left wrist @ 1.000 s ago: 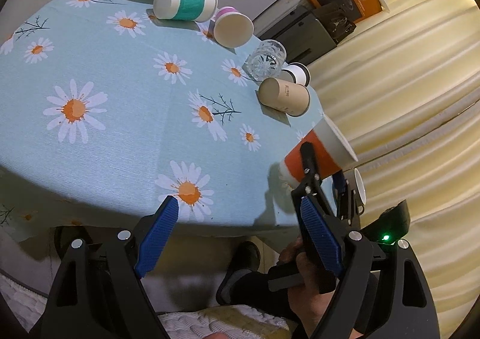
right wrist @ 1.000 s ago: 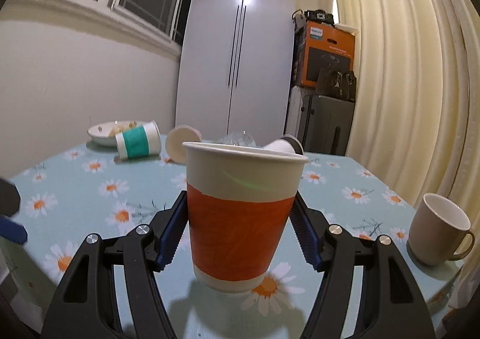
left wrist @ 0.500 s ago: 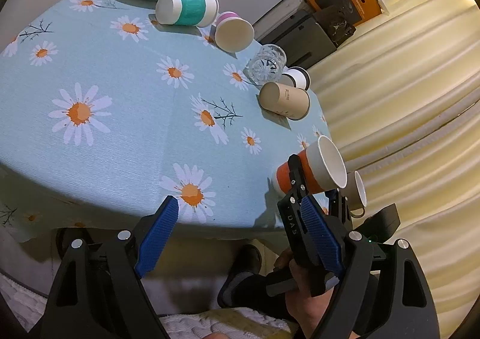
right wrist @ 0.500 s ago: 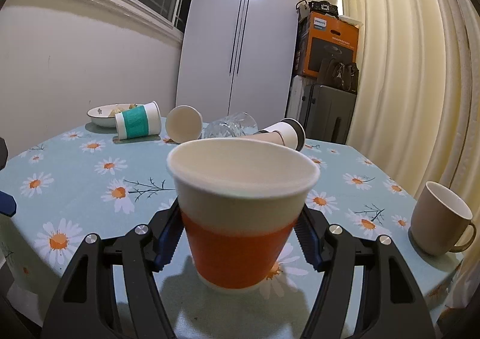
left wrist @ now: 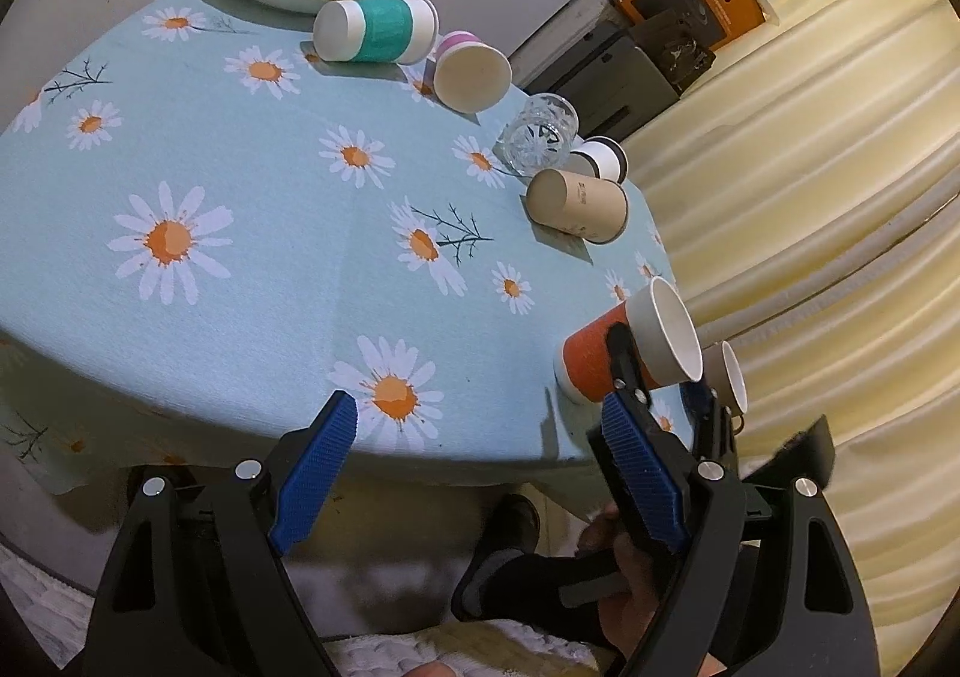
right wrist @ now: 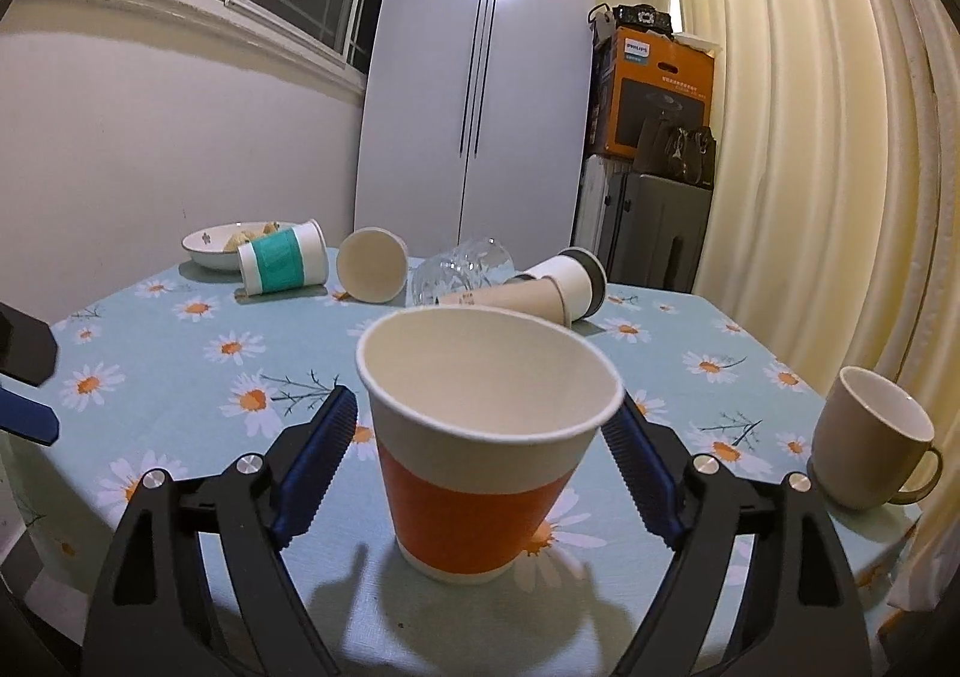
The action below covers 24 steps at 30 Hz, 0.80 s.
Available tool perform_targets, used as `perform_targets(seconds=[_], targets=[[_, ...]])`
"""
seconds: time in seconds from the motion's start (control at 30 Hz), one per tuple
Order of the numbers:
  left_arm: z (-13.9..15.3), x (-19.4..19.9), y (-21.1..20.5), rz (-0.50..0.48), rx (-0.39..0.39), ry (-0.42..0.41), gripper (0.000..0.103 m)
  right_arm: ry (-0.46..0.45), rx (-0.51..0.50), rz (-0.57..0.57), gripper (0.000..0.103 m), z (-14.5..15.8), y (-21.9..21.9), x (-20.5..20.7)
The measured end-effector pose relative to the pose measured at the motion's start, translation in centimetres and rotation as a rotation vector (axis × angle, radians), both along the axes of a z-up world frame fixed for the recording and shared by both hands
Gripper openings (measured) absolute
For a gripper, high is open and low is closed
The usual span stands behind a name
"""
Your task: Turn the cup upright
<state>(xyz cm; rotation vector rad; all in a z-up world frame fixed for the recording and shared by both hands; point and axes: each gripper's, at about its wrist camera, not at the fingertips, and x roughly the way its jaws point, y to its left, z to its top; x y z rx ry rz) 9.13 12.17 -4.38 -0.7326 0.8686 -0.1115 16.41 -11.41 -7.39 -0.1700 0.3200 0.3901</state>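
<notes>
Two views show the orange cup (right wrist: 480,437), and each tells something the other does not. In the right wrist view the cup stands upright in the lower middle of the frame, its base on the daisy tablecloth (right wrist: 180,353). The right gripper (right wrist: 486,437) has its blue pads on both sides of the cup with a small gap on each side, so it is open and holds nothing. This view also shows a beige mug (right wrist: 864,443) at the right edge, with its handle.

The left wrist view looks down from off the table. There the orange cup (left wrist: 630,353) sits near the table's edge at the lower right of the frame, and most of the mug hides behind it. The left gripper (left wrist: 480,467) is wide open and empty, out past the table edge. Farther back lie a teal cup (left wrist: 378,29), a pink cup (left wrist: 468,71), a glass (left wrist: 540,137) and a brown cup (left wrist: 576,203), all on their sides.

Half a second ago the blue pads sat tight against the cup; now they have let go
</notes>
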Motion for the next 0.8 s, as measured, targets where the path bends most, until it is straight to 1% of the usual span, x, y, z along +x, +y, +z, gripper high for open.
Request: perform_targets(seconds=[0.17,0.23,0.3,0.47,0.57,0.7,0.8], targets=[[0.4,-0.3,0.2,0.012,0.01,-0.015,0.082,-0.016,0.006,0.01,0.088,1.5,-0.7,-1.0],[0.6,-0.4,0.1,0.013,0.024,-0.023,0.082,-0.033,0.004,0.015,0.089,2.2,-1.0,-1.6],[0.9,-0.6,0.0,0.017,0.045,-0.034,0.082,-0.053,0.006,0.019,0.093,3.1,-1.5,-2.4],[1.6,-1.1,-0.4,0.022,0.089,-0.068,0.082,-0.072,0.013,0.021,0.094,4.7,-3.0,-3.9],[2.2,-1.4,-1.0,0.015,0.144,-0.093,0.082,-0.077,0.025,0.028,0.094,5.7,-4.1,-4.9],[3.3,-2.1,-2.9,-0.014,0.261,-0.141,0.082,-0.072,0.054,0.057,0.094,7.8,-6.2,-6.4],[4.0,-2.9,-4.4,-0.045,0.319,-0.183,0.082,-0.054,0.087,0.068,0.094,9.2,-7.9,-7.1]])
